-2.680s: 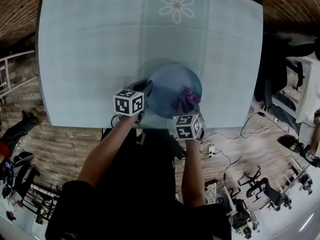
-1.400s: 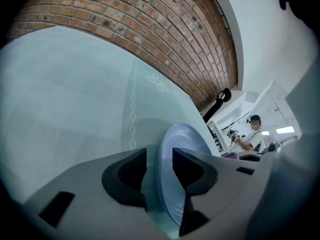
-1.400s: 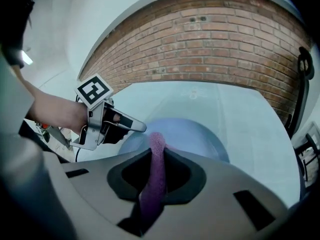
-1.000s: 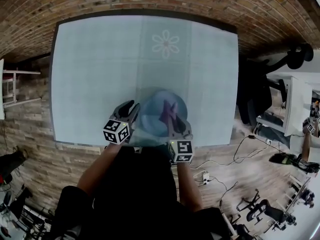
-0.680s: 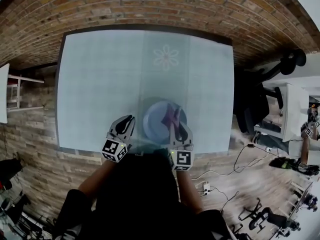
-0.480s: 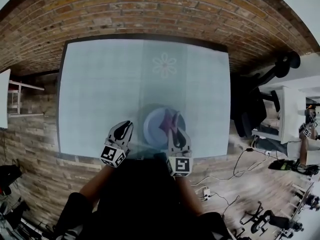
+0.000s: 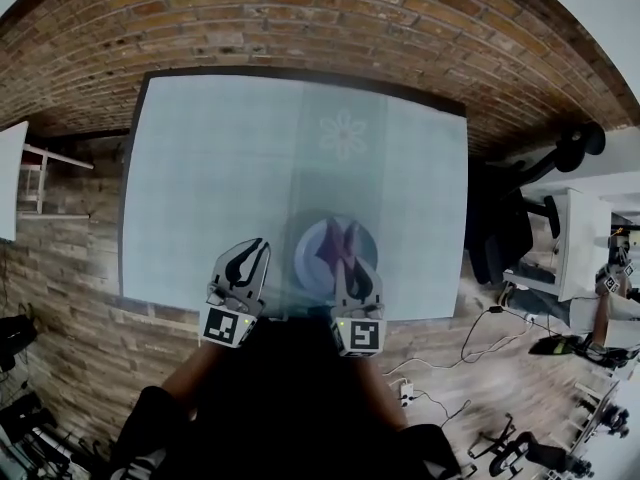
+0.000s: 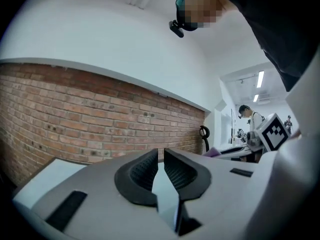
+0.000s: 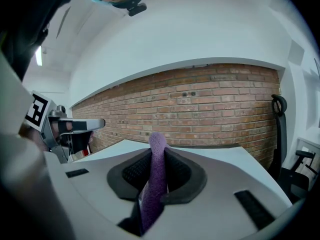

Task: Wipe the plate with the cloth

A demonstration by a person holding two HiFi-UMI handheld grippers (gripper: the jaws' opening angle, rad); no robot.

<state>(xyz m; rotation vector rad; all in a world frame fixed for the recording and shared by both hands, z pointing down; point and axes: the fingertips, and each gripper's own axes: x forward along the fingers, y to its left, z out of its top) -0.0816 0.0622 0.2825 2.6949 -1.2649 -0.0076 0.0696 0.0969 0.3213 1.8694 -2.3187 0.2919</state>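
A round blue-grey plate [image 7: 312,255] lies near the front edge of the pale blue table [image 7: 230,168]. My right gripper [image 7: 351,265] hangs over the plate's near half, shut on a purple cloth [image 7: 343,240] that stands up between its pads [image 9: 156,171]. In the right gripper view the gripper [image 9: 157,153] points level at the brick wall. My left gripper [image 7: 248,256] is left of the plate and apart from it. Its jaws [image 8: 161,154] are almost together, with only a thin slit and nothing between them.
A brick wall [image 7: 300,18] runs behind the table, which has a faint flower print [image 7: 344,134] at the back. Black office chairs [image 7: 540,183] and cables stand on the wooden floor to the right. A white rack [image 7: 20,168] is at the left.
My left gripper has come off the plate's left rim and drawn back toward me. The right gripper has lifted the cloth slightly. The head camera has pulled up and back, so the table looks smaller.
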